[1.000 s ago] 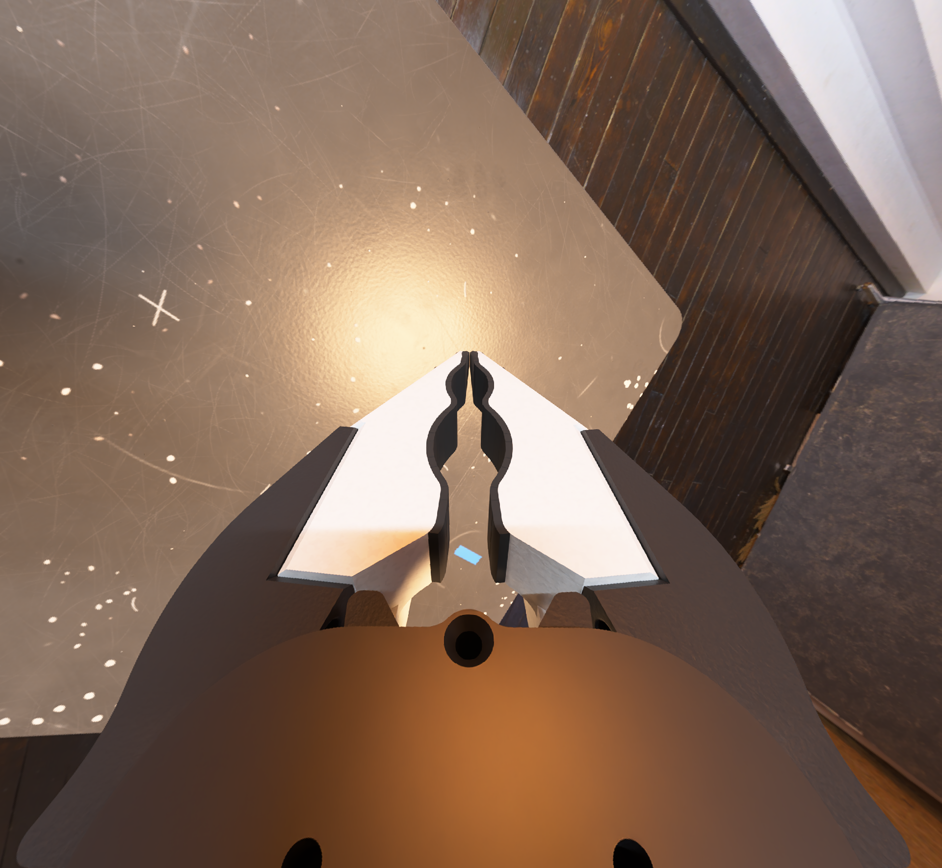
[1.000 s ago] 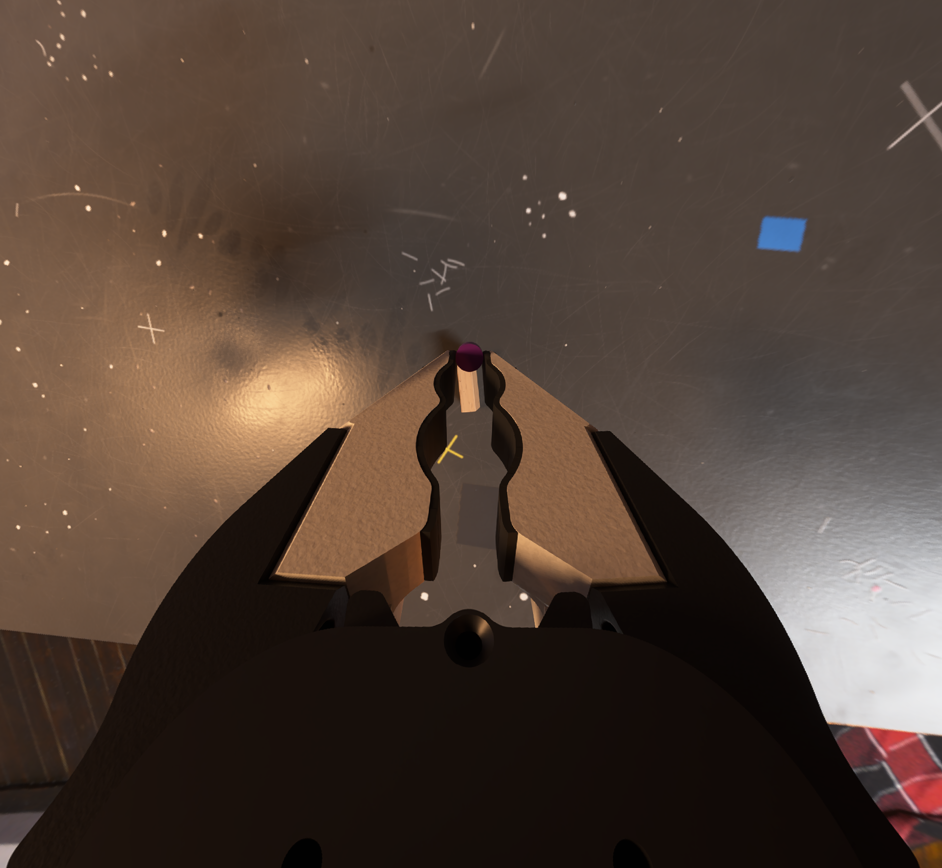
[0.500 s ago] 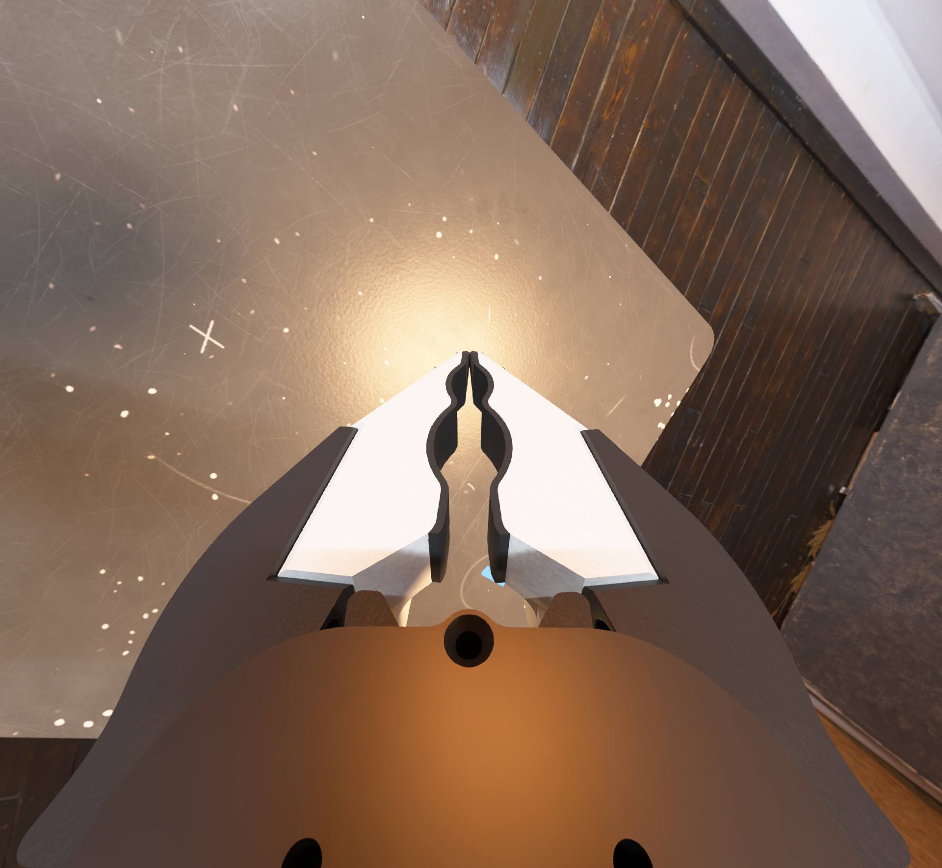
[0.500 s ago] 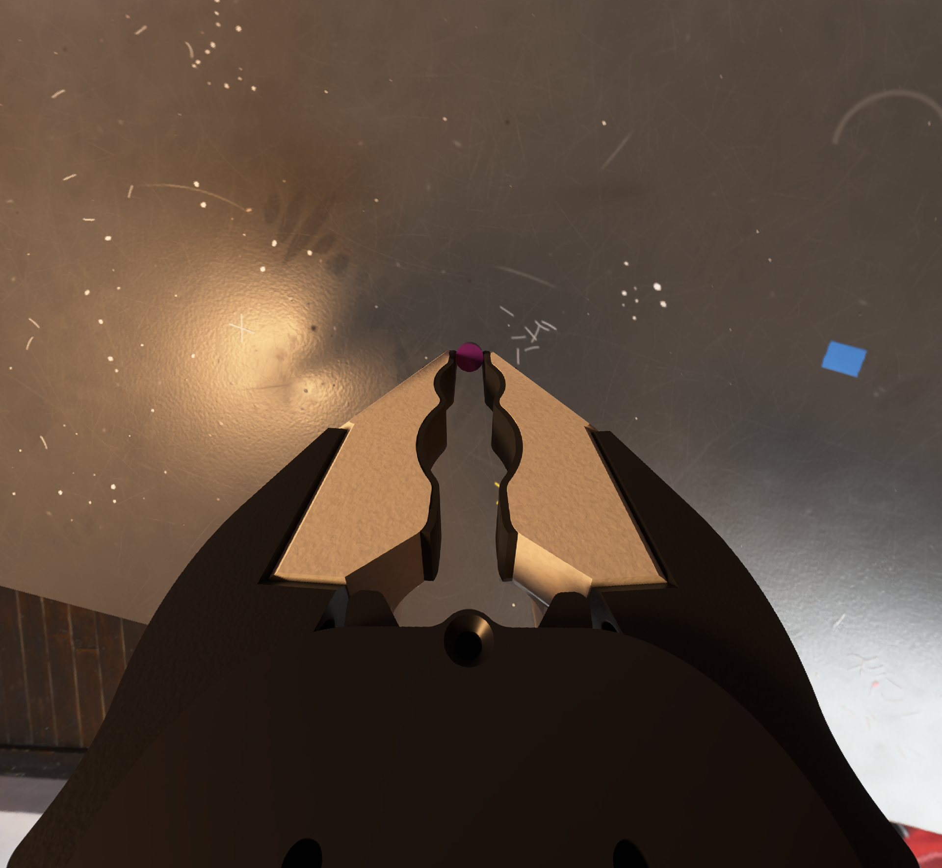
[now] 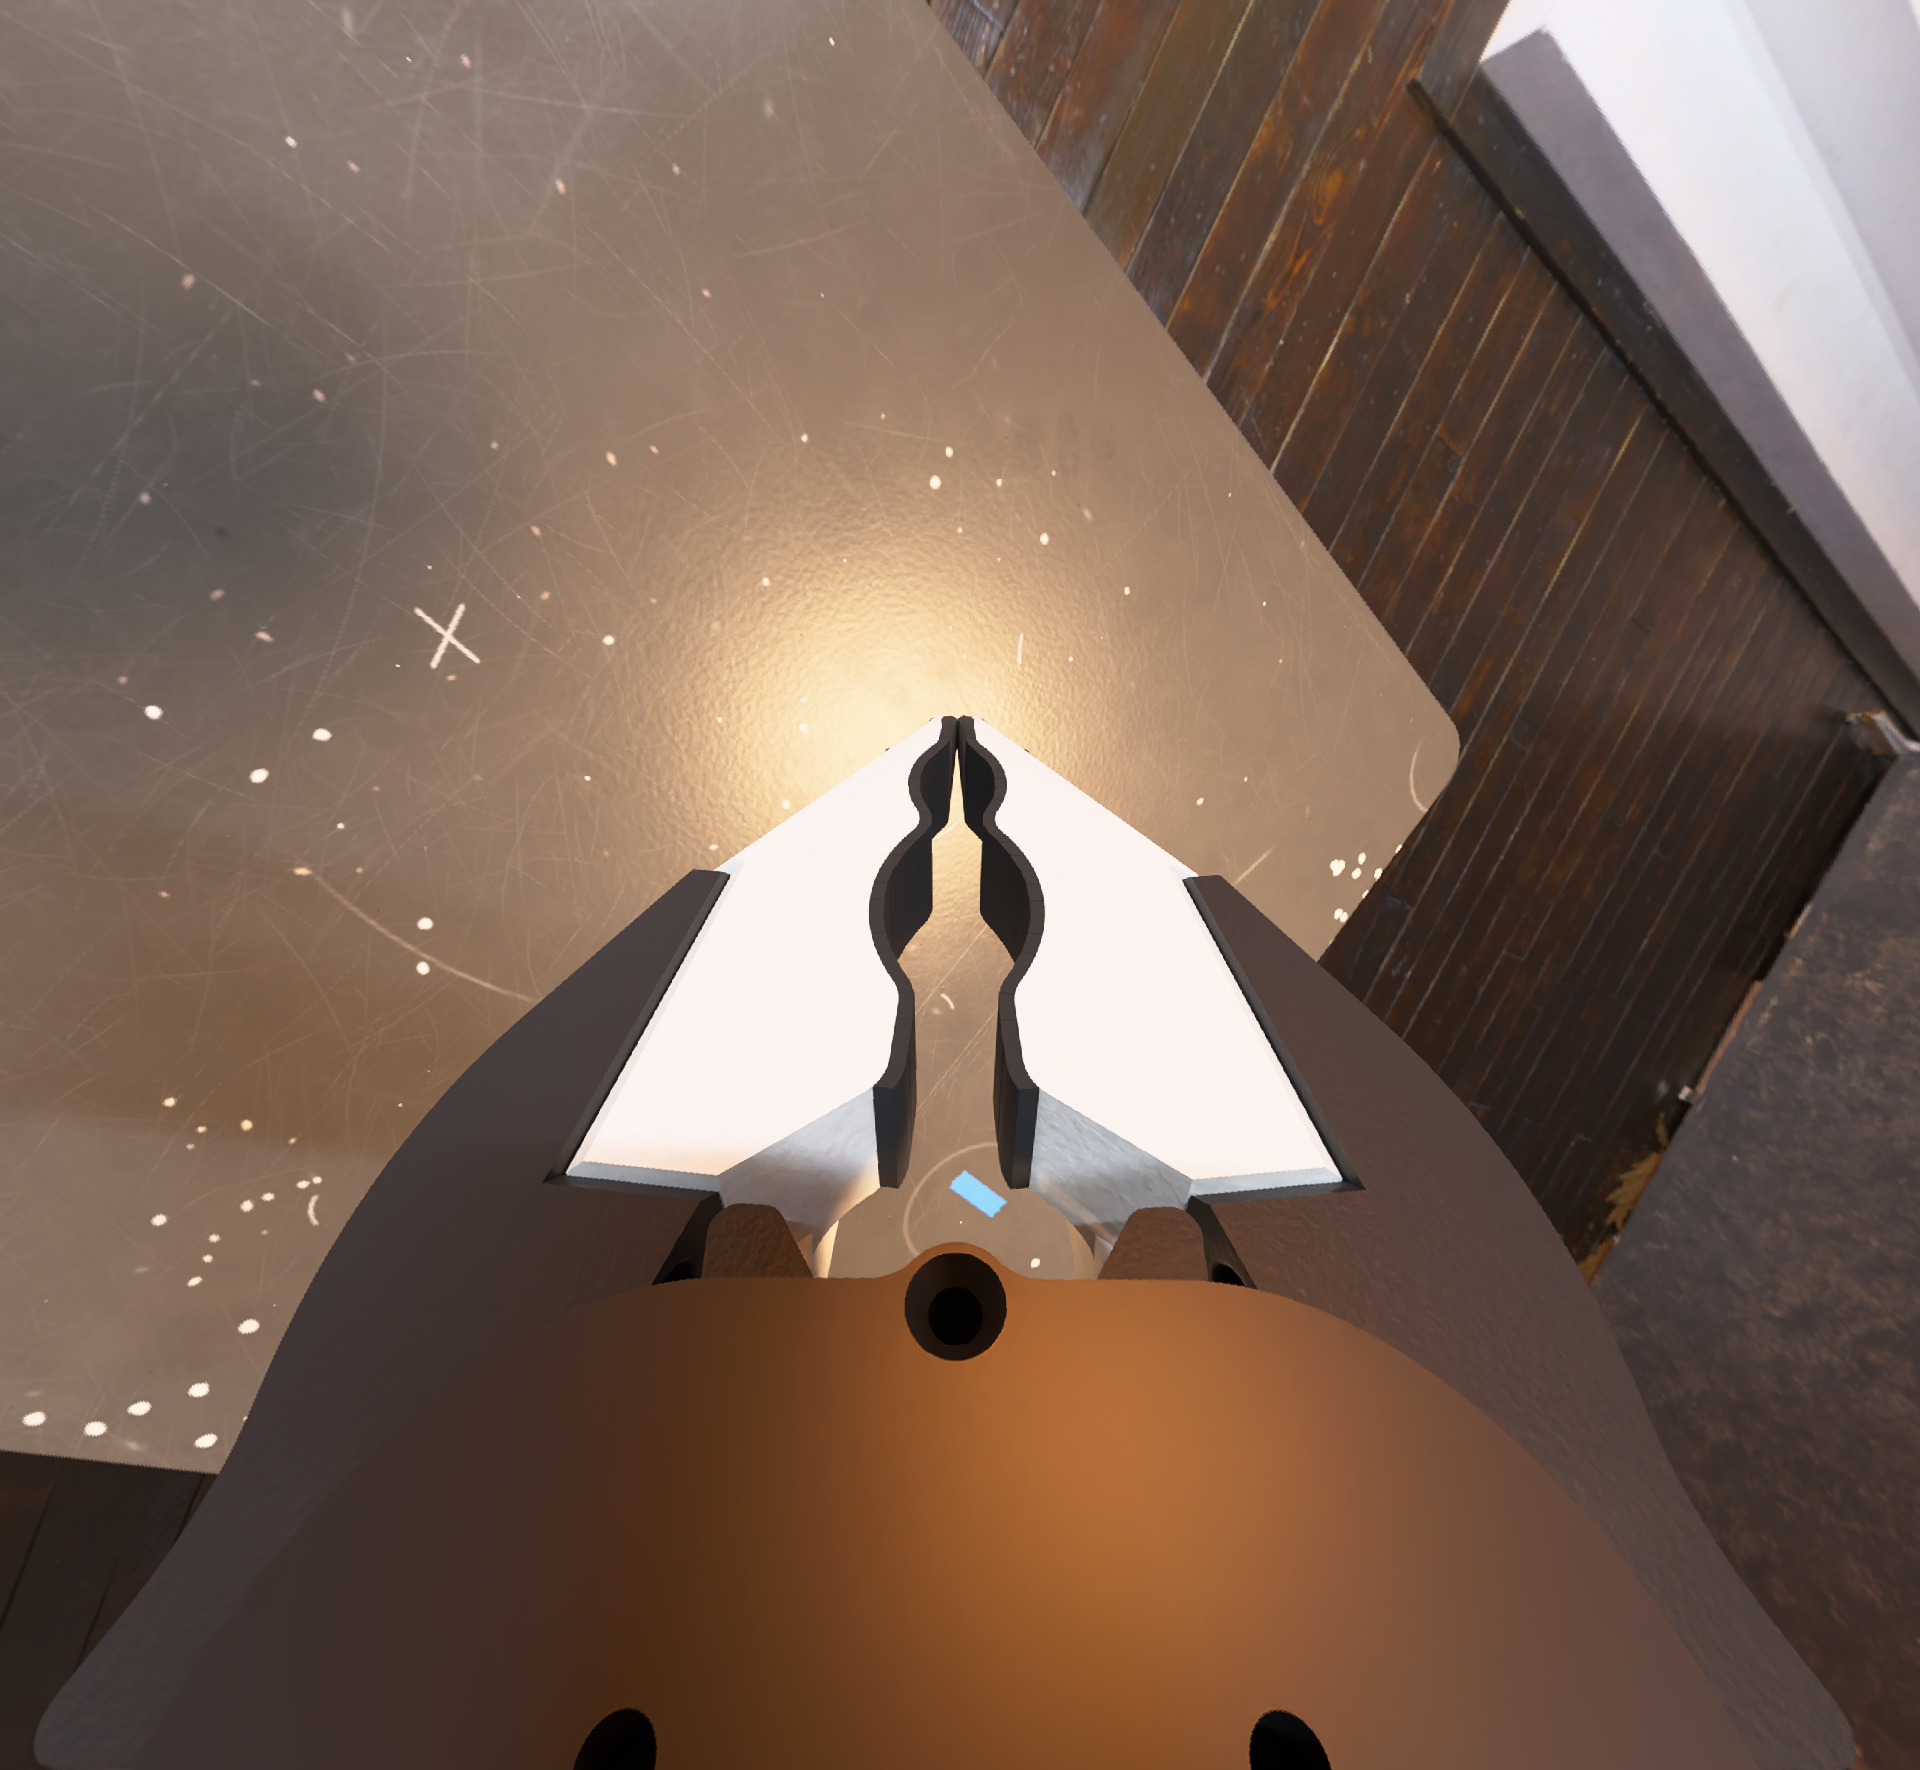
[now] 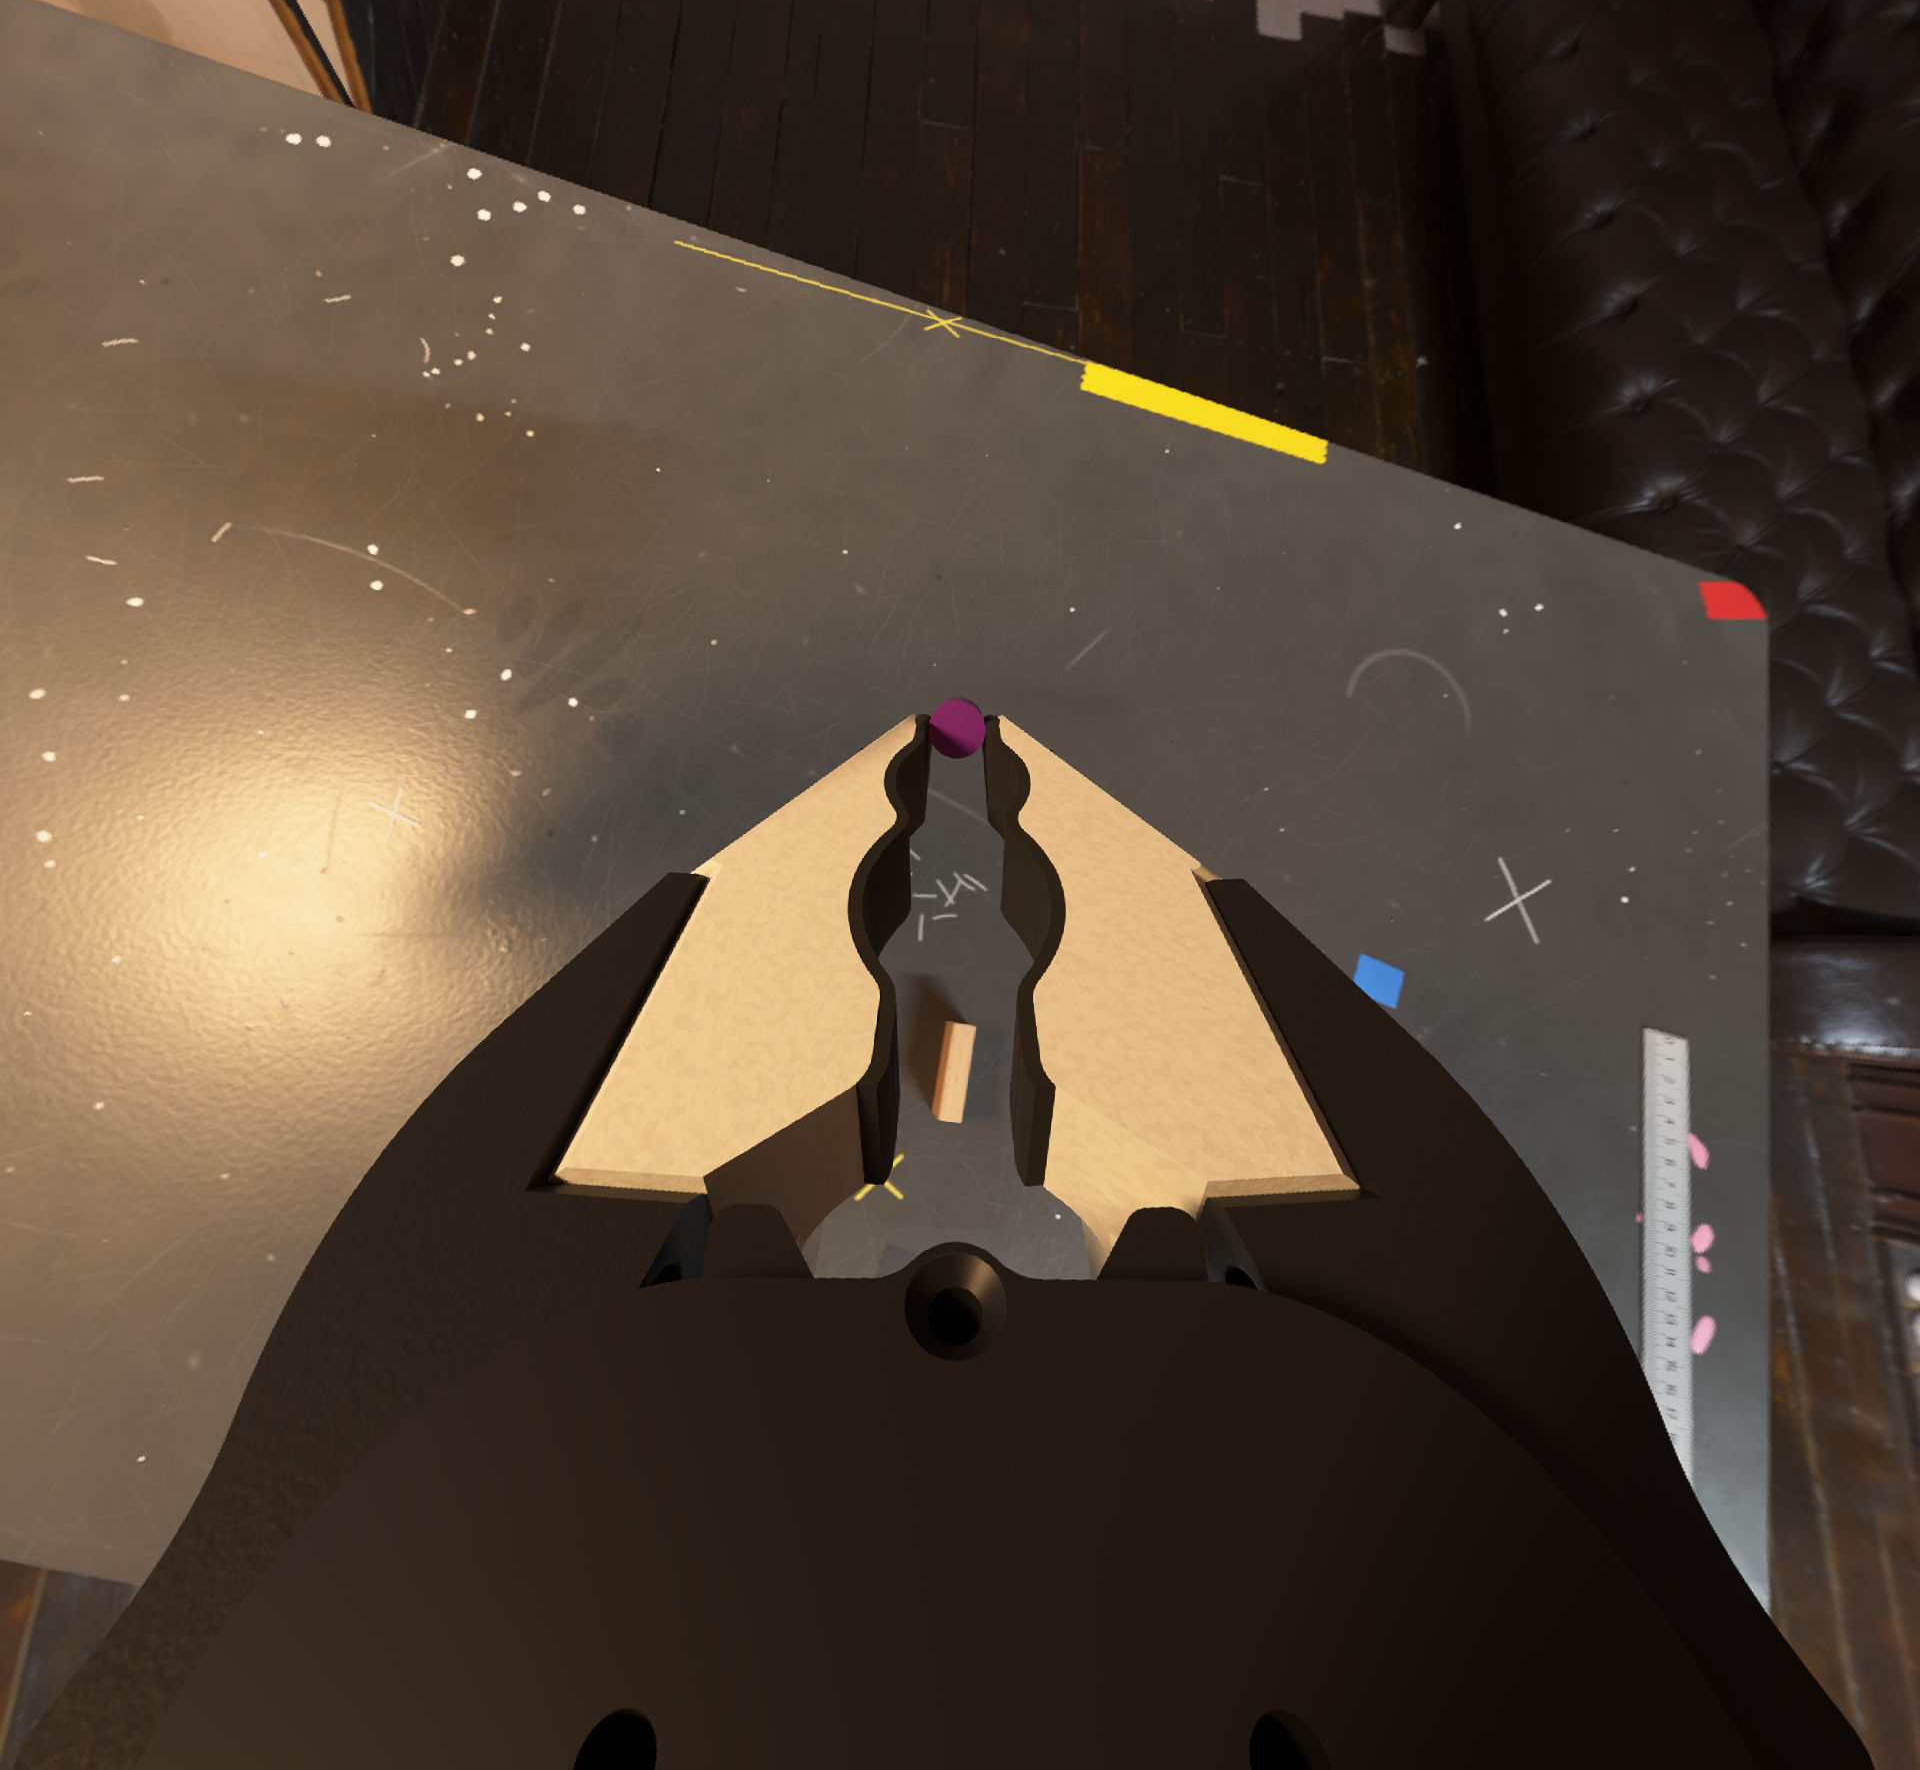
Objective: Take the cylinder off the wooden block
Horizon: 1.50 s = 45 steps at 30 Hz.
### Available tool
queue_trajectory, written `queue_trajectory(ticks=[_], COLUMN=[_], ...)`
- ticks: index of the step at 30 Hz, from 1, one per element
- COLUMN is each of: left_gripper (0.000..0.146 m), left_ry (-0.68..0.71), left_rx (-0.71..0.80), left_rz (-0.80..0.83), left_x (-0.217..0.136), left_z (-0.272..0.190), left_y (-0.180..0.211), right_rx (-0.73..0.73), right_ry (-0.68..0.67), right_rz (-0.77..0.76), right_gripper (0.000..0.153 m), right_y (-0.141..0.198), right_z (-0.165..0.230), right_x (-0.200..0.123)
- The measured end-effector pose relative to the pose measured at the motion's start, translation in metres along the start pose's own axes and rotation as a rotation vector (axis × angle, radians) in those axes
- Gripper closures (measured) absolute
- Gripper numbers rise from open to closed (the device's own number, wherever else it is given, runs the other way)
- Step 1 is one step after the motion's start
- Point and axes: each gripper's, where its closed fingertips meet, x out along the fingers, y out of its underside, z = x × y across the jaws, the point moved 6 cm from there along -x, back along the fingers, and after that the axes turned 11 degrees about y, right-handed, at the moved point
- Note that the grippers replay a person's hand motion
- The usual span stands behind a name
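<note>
In the right wrist view my right gripper [image 6: 956, 728] is shut on a small purple cylinder [image 6: 956, 726], held at the fingertips well above the table. The wooden block [image 6: 953, 1072], small and light-coloured, lies on the grey table [image 6: 623, 494] far below, seen through the gap between the fingers. The cylinder is clear of the block. In the left wrist view my left gripper [image 5: 956, 728] is shut and empty above the table [image 5: 468, 370], near its right corner. Neither block nor cylinder shows in that view.
The table bears a yellow tape strip [image 6: 1203, 416] at the far edge, a red corner mark [image 6: 1728, 600], a blue patch [image 6: 1379, 979] and a ruler [image 6: 1667, 1242] at the right edge. A dark leather sofa [image 6: 1714, 266] and dark wooden floor [image 6: 987, 79] lie beyond.
My right gripper has risen and tilted back with the cylinder; the block, right under the cylinder a second ago, now lies far below. The left gripper has drifted slightly and stays shut.
</note>
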Motion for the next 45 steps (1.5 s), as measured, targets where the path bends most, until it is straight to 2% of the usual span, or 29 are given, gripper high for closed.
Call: queue_trajectory(ticks=[10, 22, 45], left_gripper=[0.146, 0.146, 0.146], left_ry=[-0.02, -0.087, -0.217], left_rx=[0.004, -0.019, -0.012], left_rz=[-0.03, -0.091, -0.179], left_x=[-0.006, -0.018, -0.027], left_z=[-0.006, -0.003, -0.017], left_y=[0.0, -0.001, -0.003], right_rx=[-0.027, -0.174, -0.393], right_ry=[0.014, 0.156, 0.271], right_rz=[-0.053, -0.182, -0.256], right_gripper=[0.143, 0.143, 0.143], right_y=[-0.009, -0.043, -0.11], right_z=[0.006, 0.02, 0.038], right_x=[-0.014, -0.053, -0.099])
